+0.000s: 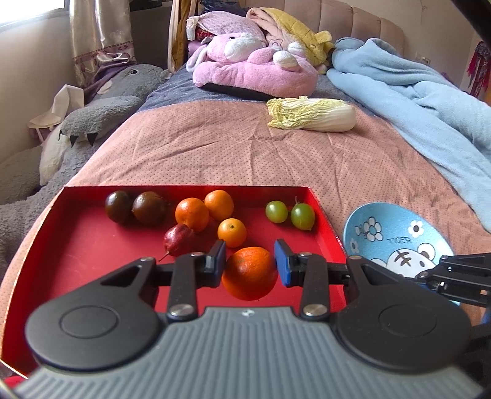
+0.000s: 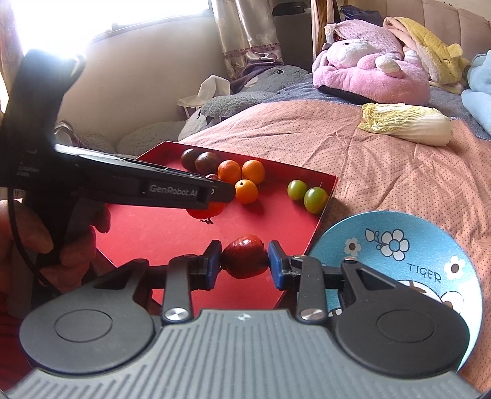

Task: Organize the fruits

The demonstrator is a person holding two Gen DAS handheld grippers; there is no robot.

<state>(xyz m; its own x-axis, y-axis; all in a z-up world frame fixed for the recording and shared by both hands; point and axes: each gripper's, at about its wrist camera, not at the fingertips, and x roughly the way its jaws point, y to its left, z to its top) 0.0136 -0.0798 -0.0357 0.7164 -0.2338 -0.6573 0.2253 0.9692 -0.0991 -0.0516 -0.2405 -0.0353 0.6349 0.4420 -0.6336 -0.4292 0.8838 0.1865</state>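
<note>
Work surface is a bed with a pink dotted quilt [image 1: 245, 147], padded beige headboard [image 1: 368, 21] at the far end, bright window and patterned curtain [image 1: 101, 33] on the left. Clutter at the head: pink plush toy [image 1: 245, 67], yellow plush blanket [image 1: 300, 30], crumpled light-blue fleece blanket [image 1: 414, 101] along the right side, big grey plush creature [image 1: 101, 104] slumped off the left edge. 1 napa cabbage [image 1: 313, 113] lies on the quilt mid-bed.

Shallow red cardboard tray [image 1: 92, 261] sits near, with a blue cartoon-print bowl [image 1: 399, 233] just beside its right edge.

In the tray, far side: 2 dark brown round fruits [image 1: 135, 207] touching each other, 3 small oranges [image 1: 211, 214] in a cluster, 2 green round fruits [image 1: 290, 213] near the right wall.

Left wrist view: left gripper [image 1: 250, 261] has its blue pads clamped on a large orange [image 1: 250, 273], over the tray's near half. A dark red pear-shaped fruit [image 1: 178, 239] with a stem lies on the tray floor beside the left finger. Right gripper's linkage only clips the right edge here.

Right wrist view: right gripper [image 2: 244, 261] is closed on a red fruit [image 2: 244, 256], pads pressing both sides, above the tray's near-right corner next to the bowl. This view alone shows the person's left hand [image 2: 46, 239] around the left gripper's handle, and that gripper's body hiding most of the large orange.
</note>
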